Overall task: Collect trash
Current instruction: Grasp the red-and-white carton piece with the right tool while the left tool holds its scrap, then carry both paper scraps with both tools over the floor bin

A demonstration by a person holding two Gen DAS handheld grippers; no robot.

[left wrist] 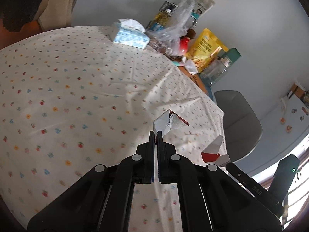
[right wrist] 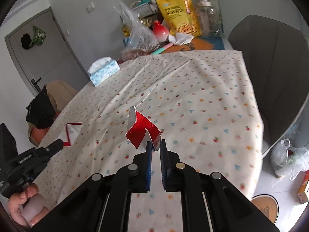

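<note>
My left gripper (left wrist: 155,135) is shut on a torn white and red carton piece (left wrist: 168,122), held above the flowered tablecloth (left wrist: 77,89). My right gripper (right wrist: 155,144) is shut on a second torn carton piece, red outside and white inside (right wrist: 142,130), also held above the cloth (right wrist: 202,100). In the left wrist view the right gripper's piece (left wrist: 212,150) shows at the right, near the table edge. In the right wrist view the left gripper (right wrist: 56,145) and its piece (right wrist: 71,131) show at the left.
A tissue box (left wrist: 131,33) (right wrist: 103,71) lies on the cloth. At the table's far end stand a clear plastic bag (right wrist: 139,34), a yellow snack bag (right wrist: 179,13), a glass jar (right wrist: 208,17) and crumpled paper (right wrist: 181,37). A grey chair (right wrist: 270,67) stands beside the table, with plastic bags (right wrist: 287,158) on the floor.
</note>
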